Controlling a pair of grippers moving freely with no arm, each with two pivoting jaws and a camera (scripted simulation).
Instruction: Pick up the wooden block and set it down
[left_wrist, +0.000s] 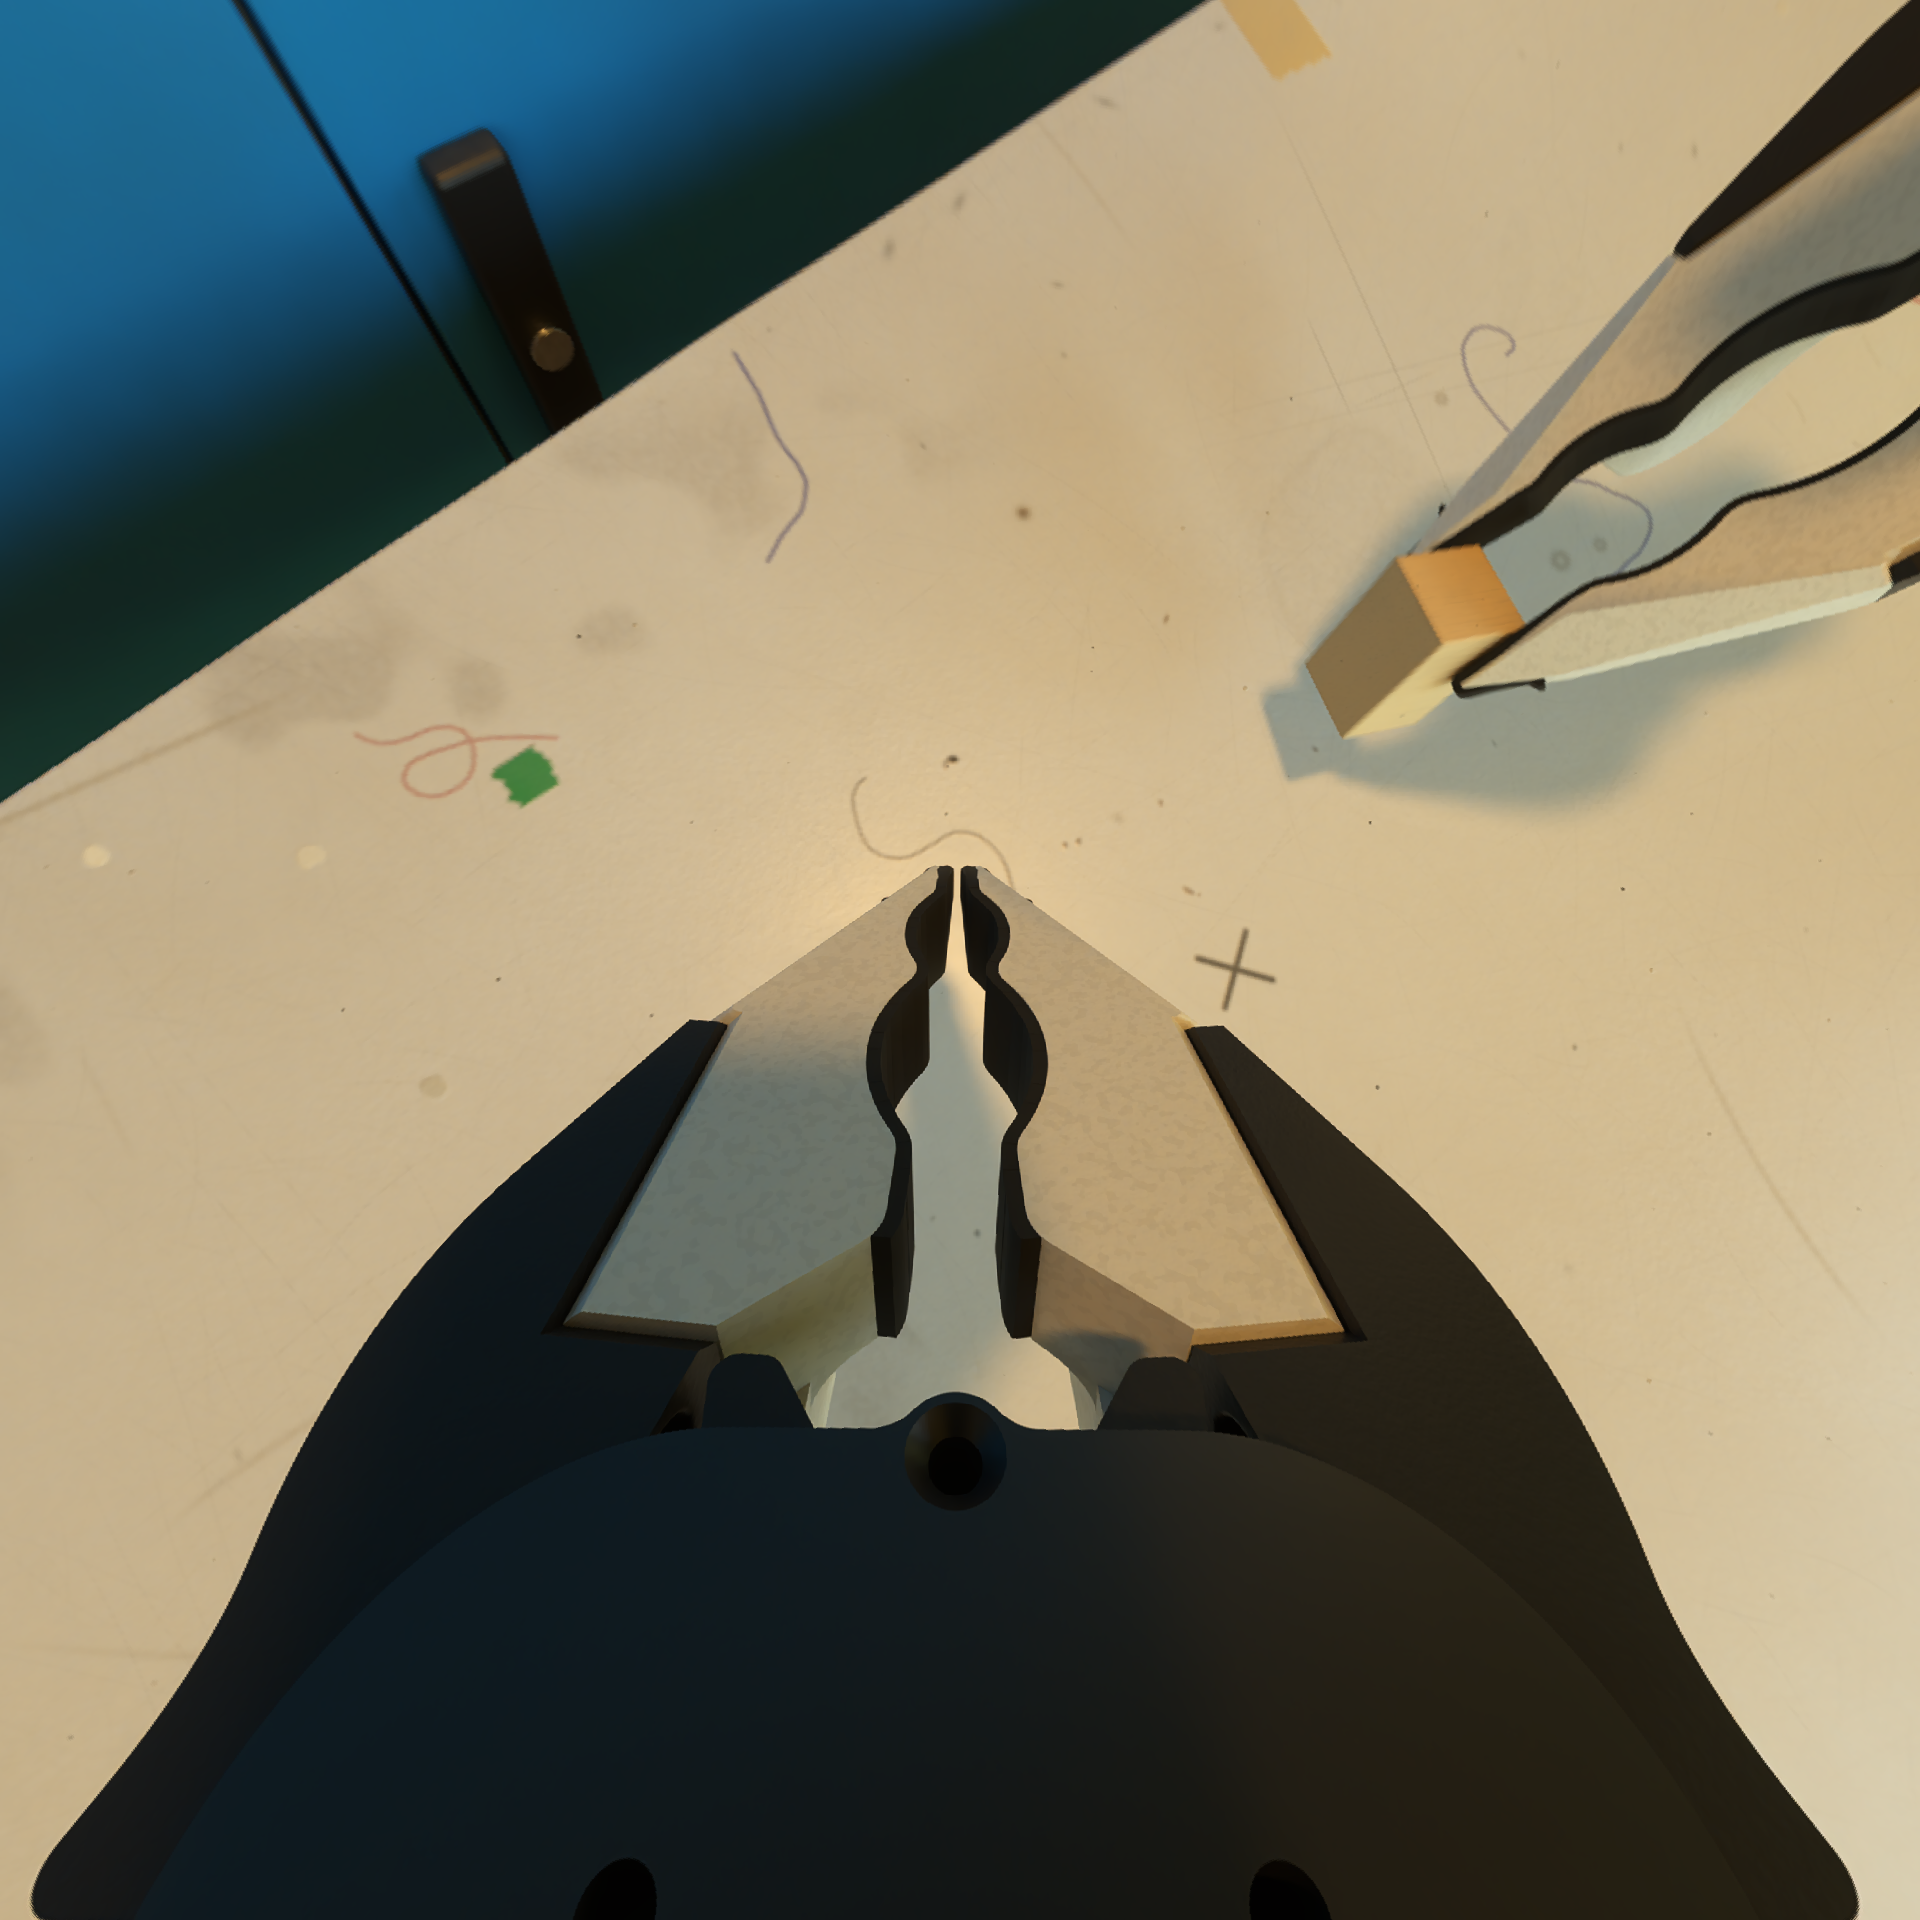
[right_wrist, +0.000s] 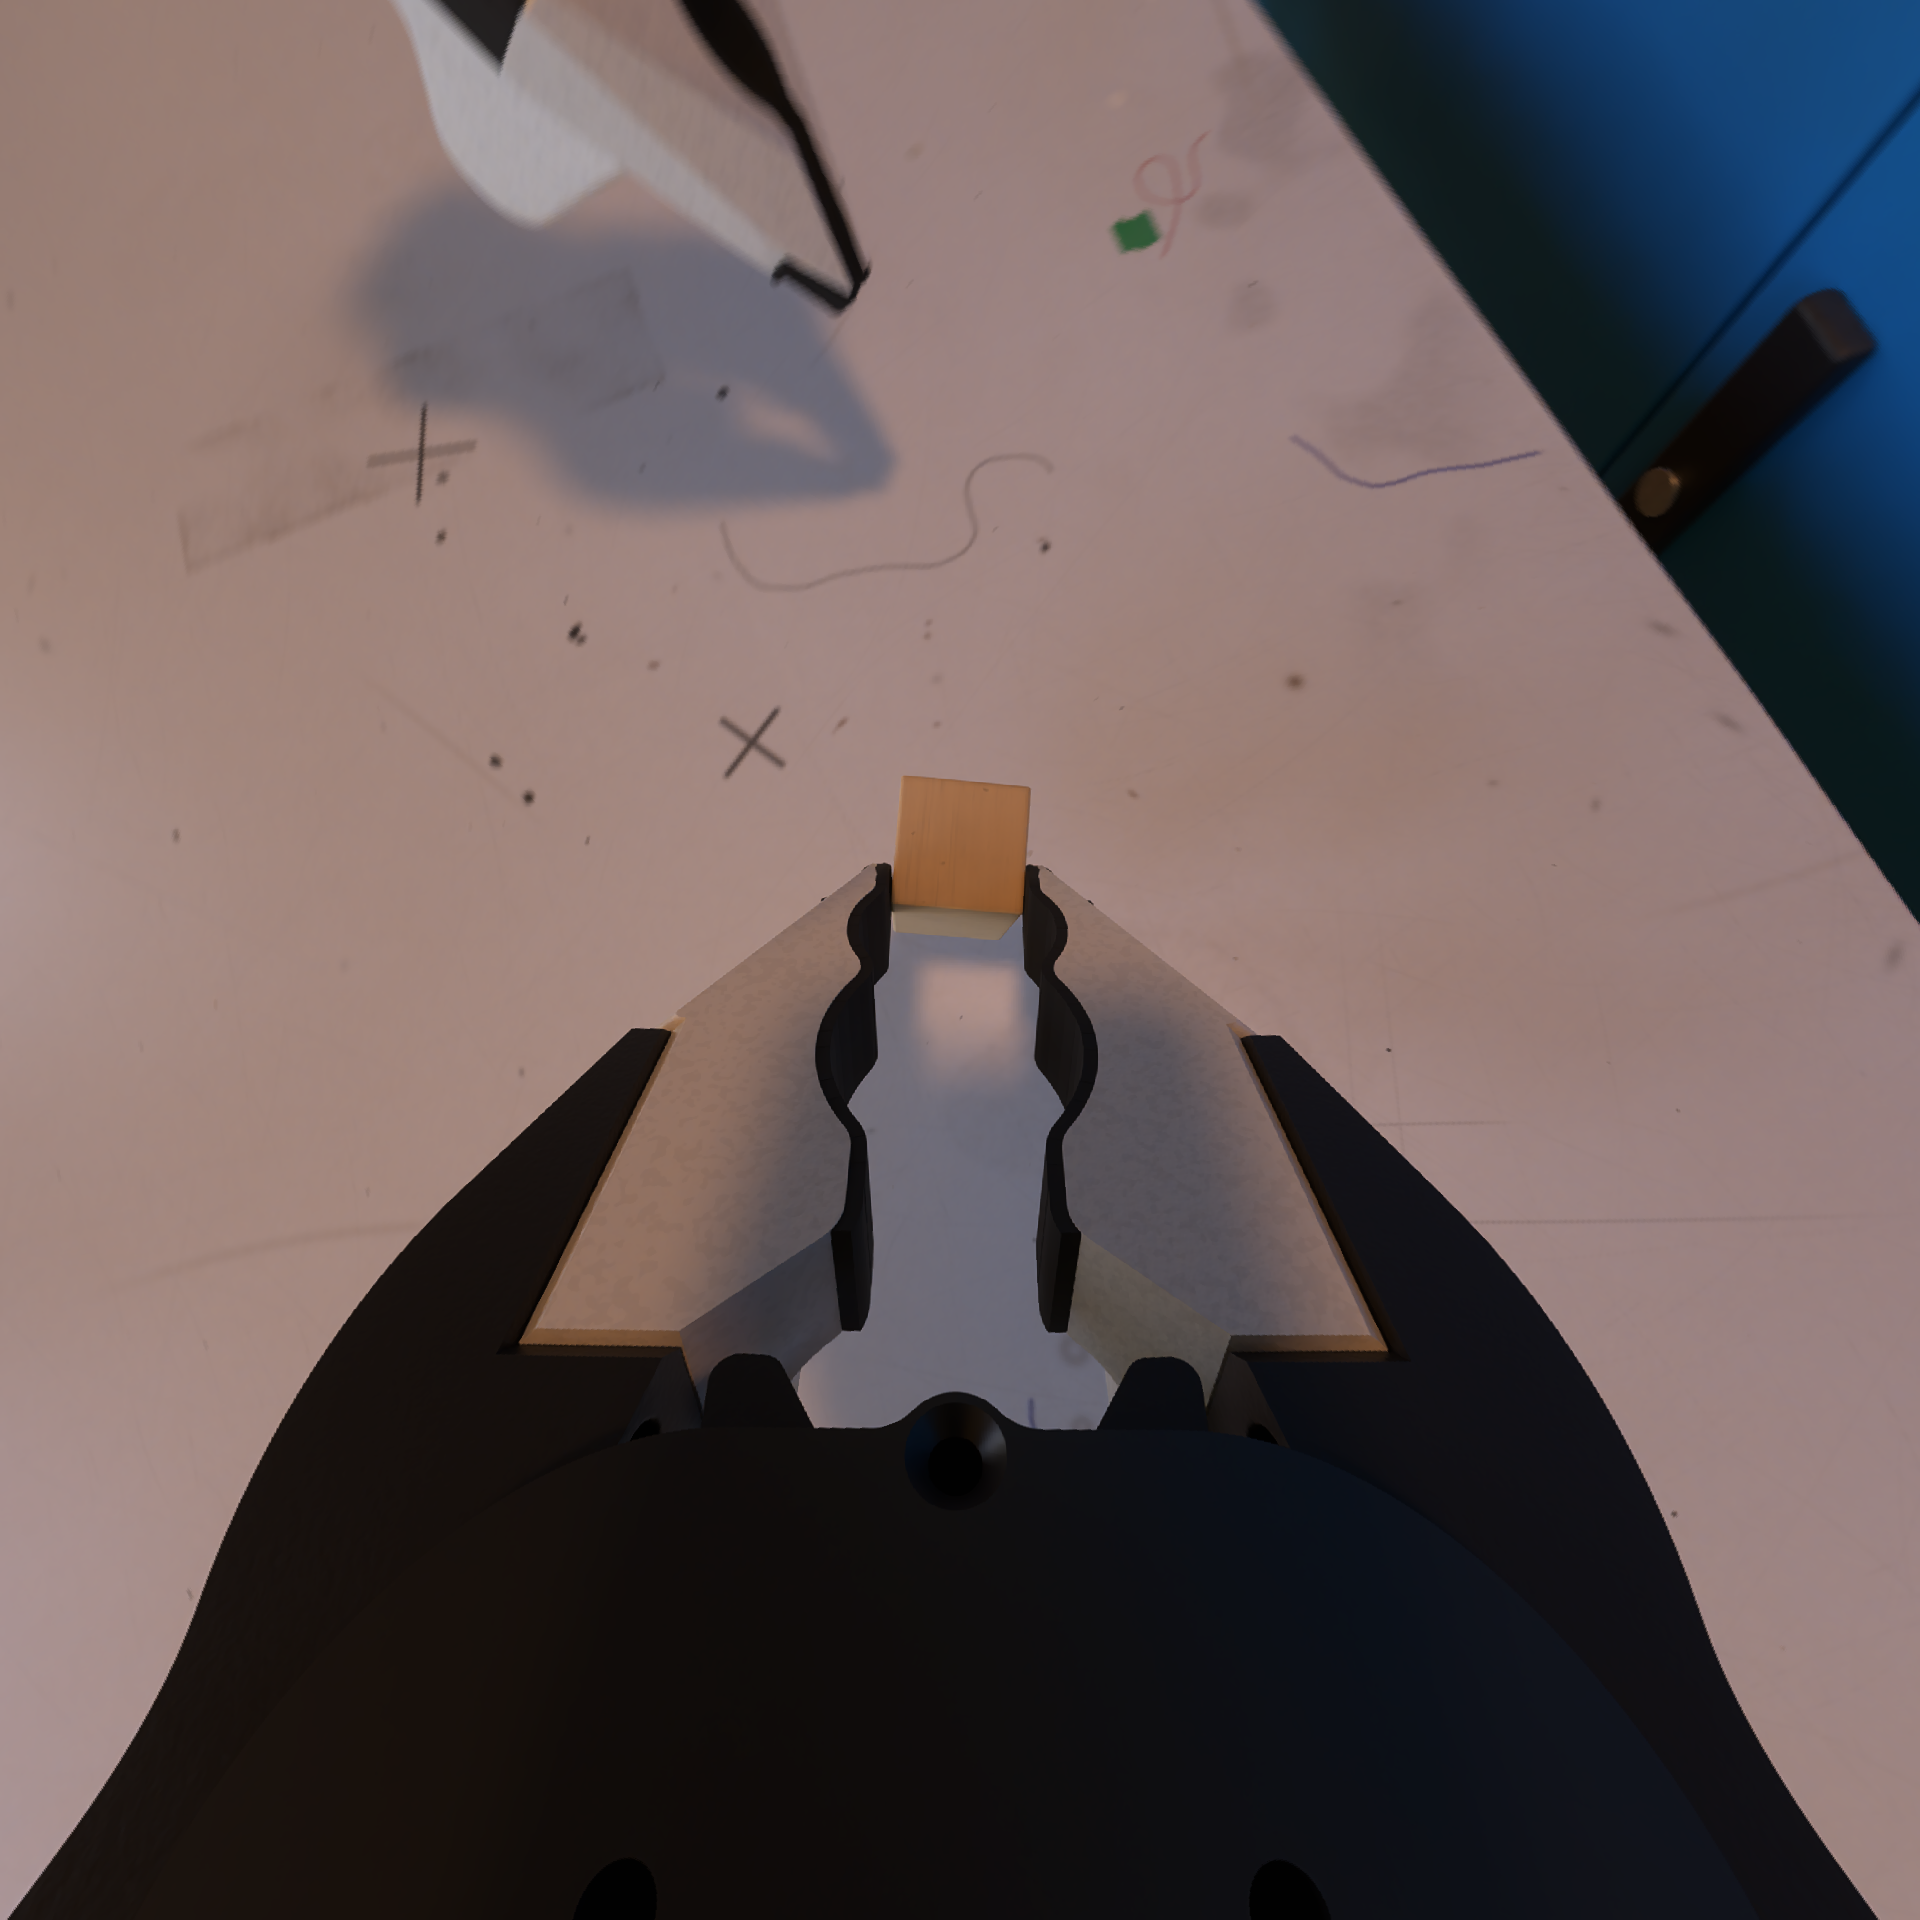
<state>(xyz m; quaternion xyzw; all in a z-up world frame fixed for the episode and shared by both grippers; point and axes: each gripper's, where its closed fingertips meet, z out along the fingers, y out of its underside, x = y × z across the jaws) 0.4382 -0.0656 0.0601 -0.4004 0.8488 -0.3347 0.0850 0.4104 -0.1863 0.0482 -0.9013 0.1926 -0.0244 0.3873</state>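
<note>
A pale, scuffed table (left_wrist: 1039, 644) fills most of both views, marked with pen squiggles, dark specks and small crosses. Along its far edge runs a blue cabinet (left_wrist: 208, 208), taking the upper left of the left wrist view and the upper right of the right wrist view, with a dark strap handle (left_wrist: 504, 270) on its door.

The left gripper (left_wrist: 955, 878) occupies the lower centre of its own view, its fingertips drawn almost together with only a thin slit between them and nothing held; it hangs over bare tabletop. In the right wrist view it shows at the upper left, casting a broad shadow on the table.

The right gripper (right_wrist: 958, 894) fills the lower centre of its view, its fingers pressed against the two sides of the wooden block (right_wrist: 961, 847), gripping it at the tips. In the left wrist view this block (left_wrist: 1392, 644) sits at the right of the frame, an elongated bar whose long axis runs lower left to upper right, its free end pointing out beyond the fingertips toward the lower left, with its shadow on the table just below.

A small green patch (left_wrist: 525, 777) lies on the table at the left of that frame.
</note>
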